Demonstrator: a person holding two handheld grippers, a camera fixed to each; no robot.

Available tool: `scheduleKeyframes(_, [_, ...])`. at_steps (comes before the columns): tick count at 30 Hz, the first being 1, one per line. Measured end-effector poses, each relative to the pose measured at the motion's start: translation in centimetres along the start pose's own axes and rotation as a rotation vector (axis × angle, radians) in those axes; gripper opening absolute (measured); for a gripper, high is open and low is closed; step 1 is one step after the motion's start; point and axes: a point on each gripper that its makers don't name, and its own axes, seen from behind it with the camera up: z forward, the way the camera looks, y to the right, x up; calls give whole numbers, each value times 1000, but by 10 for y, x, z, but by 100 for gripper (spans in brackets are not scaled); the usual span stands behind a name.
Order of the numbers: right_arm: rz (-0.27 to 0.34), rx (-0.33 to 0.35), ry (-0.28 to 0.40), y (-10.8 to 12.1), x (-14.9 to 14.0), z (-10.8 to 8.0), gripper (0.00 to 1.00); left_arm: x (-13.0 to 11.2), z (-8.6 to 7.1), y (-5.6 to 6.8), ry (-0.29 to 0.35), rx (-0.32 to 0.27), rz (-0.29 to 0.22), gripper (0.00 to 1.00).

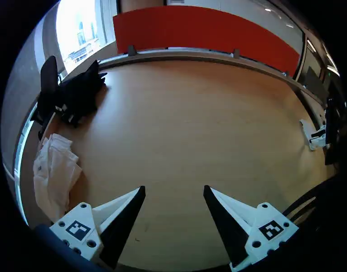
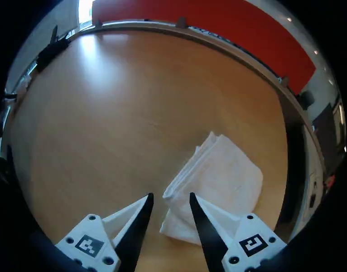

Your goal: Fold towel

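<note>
A white towel (image 2: 219,181), folded into a thick stacked square, lies flat on the wooden table (image 2: 110,113) in the right gripper view. My right gripper (image 2: 170,196) hovers low at the towel's near left corner. Its fingers are partly apart, and the corner of the stack sits just ahead of the gap between the tips without being pressed. In the left gripper view my left gripper (image 1: 174,188) is wide open over bare wood (image 1: 187,127), holding nothing.
A crumpled white cloth or bag (image 1: 53,174) lies at the table's left edge, with a black bag (image 1: 80,93) and a black chair (image 1: 47,77) behind it. A red partition (image 1: 205,31) runs along the far edge. A small white device (image 1: 314,136) sits far right.
</note>
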Motion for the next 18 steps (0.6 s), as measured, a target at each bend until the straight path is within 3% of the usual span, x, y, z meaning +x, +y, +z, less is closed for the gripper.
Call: scheduleKeyframes(18, [20,-9,-9,-3,-5,7,21,-6,-1,-5,-11,8,8,95])
